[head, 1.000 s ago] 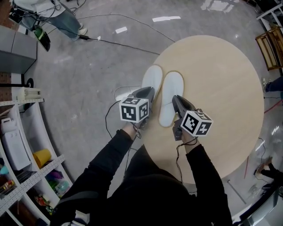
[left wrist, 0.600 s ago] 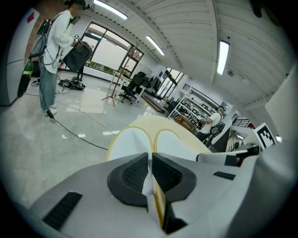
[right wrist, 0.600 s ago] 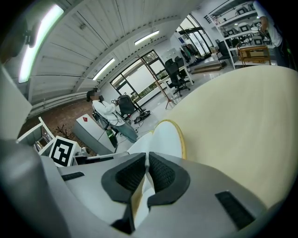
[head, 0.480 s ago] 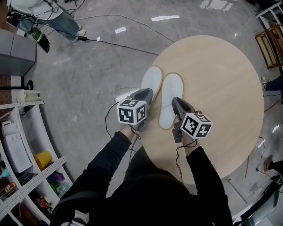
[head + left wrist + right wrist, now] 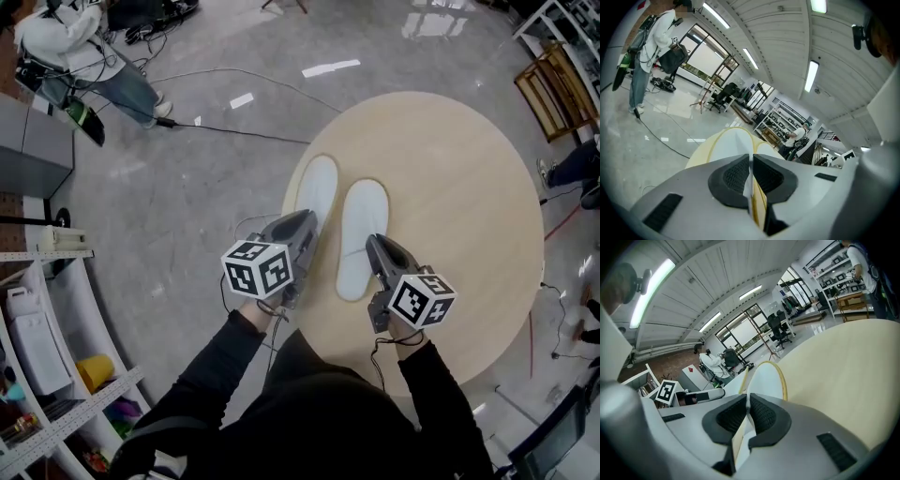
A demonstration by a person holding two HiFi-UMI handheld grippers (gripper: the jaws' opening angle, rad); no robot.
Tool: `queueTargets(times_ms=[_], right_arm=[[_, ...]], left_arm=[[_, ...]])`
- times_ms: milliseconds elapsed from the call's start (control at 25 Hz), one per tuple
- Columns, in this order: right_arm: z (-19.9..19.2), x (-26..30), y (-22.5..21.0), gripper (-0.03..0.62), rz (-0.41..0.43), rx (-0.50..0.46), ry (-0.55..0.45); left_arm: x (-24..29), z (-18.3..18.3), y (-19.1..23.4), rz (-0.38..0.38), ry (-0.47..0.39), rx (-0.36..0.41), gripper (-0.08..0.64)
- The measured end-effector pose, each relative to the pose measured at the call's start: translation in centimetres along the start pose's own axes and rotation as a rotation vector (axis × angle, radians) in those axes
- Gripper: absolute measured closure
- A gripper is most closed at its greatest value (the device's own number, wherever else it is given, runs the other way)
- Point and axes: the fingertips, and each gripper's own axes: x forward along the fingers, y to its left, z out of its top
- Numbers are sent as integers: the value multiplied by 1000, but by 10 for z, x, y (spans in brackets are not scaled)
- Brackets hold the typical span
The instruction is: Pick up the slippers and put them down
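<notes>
While left gripper (image 5: 302,225) and right gripper (image 5: 372,246) jaws pinch the slippers (image 5: 361,225) | round wooden table (image 5: 459,187) | glossy grey floor (image 5: 187,187), shelves (image 5: 56,394)

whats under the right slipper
The round wooden table lies under the right slipper, whose heel the right gripper pinches. The patch directly beneath is covered.

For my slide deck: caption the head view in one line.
Left gripper pinches one flat white fabric slipper, right gripper the other slipper, at a round pale wooden table.
</notes>
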Motion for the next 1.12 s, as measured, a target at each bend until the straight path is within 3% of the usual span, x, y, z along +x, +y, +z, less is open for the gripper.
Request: queueTargets(times_ms=[240, 560, 840, 1120], right_arm=[[21, -88, -16, 558, -48, 44, -160], [22, -239, -65, 560, -129, 108, -327], [0, -347, -103, 558, -197, 149, -389], [-5, -390, -116, 558, -207, 160, -419]], left_arm=[[-3, -21, -79, -112, 30, 26, 517], [0, -88, -212, -214, 116, 108, 517], [1, -144, -301, -268, 169, 149, 517], [-4, -161, -350, -325, 157, 203, 518]])
